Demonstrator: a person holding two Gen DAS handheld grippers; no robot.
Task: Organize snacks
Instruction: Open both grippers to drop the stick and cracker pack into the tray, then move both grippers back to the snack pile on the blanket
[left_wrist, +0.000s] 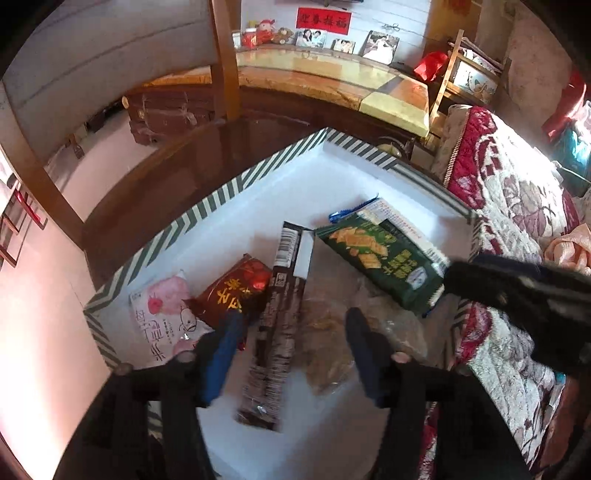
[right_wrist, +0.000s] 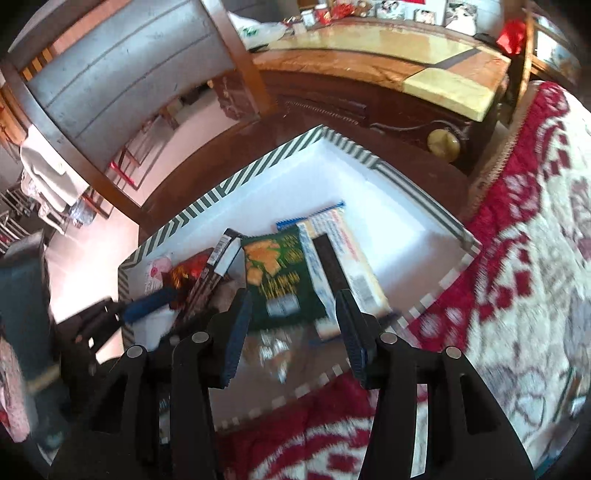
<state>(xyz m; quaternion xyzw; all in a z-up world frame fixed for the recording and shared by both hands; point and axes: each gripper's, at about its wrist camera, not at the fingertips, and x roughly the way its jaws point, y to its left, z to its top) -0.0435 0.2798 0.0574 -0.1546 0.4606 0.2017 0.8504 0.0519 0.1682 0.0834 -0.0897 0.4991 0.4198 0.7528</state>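
A white foam box with a striped rim (left_wrist: 229, 188) (right_wrist: 229, 184) holds several snack packets. My left gripper (left_wrist: 291, 328) is open above a long dark brown bar (left_wrist: 280, 314), which lies loose between its blue fingers (left_wrist: 225, 339). Beside the bar lie a red packet (left_wrist: 236, 288), a pink packet (left_wrist: 162, 314) and a clear bag of tan snacks (left_wrist: 332, 339). My right gripper (right_wrist: 293, 310) is open at the near end of a green cracker packet (right_wrist: 277, 269) (left_wrist: 380, 258). That packet rests on a blue and white packet (right_wrist: 351, 258).
The box sits on a dark wooden table (left_wrist: 166, 177). A red and cream floral quilt (left_wrist: 517, 206) (right_wrist: 517, 258) lies against the box's right side. A wooden chair (left_wrist: 221, 74) and a marble-topped cabinet (left_wrist: 332, 74) stand behind.
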